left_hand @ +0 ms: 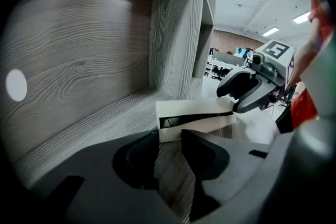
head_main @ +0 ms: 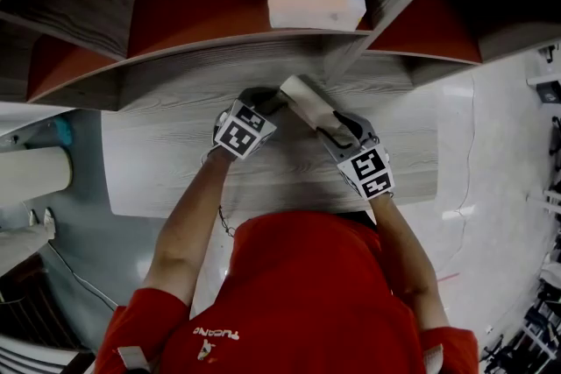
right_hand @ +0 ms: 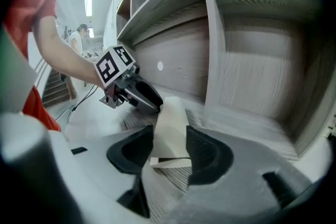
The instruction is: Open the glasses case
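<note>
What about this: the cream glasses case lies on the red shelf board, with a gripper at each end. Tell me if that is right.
Not quite. The glasses case lies on the grey wood-grain board, not the red shelf board above it; the head view shows this. The left gripper and right gripper are at its ends, as you said.
</note>
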Demonstrator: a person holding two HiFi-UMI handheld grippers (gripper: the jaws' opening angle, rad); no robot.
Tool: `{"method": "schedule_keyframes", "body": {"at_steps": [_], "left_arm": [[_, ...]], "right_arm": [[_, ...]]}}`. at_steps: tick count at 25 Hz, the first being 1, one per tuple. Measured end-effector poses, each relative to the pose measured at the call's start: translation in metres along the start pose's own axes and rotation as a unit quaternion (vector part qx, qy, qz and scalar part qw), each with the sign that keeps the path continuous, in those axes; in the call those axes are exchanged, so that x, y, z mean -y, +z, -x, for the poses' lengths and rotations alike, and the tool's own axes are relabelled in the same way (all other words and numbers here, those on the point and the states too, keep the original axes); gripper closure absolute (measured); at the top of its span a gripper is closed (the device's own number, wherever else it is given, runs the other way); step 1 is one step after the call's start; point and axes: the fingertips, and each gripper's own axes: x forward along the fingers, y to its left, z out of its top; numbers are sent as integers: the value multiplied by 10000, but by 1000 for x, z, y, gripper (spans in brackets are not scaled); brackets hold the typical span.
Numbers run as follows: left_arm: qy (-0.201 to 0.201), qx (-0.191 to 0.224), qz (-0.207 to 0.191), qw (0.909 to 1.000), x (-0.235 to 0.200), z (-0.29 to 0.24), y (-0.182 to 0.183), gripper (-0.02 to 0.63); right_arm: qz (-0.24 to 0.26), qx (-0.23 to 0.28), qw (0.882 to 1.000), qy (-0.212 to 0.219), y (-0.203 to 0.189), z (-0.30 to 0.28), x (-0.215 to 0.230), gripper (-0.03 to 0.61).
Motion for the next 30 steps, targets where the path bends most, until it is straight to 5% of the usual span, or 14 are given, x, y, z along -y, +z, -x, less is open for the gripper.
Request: {"method": "schedule_keyframes", "body": {"at_steps": [10,15,23,30], "left_arm": [[-3,-61,41,10000,1,-2,-3,483],[-8,-41,70,10000,2,-1,-2,483],[-18,-37,102,9999,4,1,-4,483],[34,-24,182,9998,4,3,-6,483]], "right_arm": [[25,347,9981,-510,19,14,34,541],[-170,371,9975,-576,19,13,53,551],[-1393,597,9879,-319,16,11,77,545],[-1265,552,9895,-420,14,7,81,540]]}}
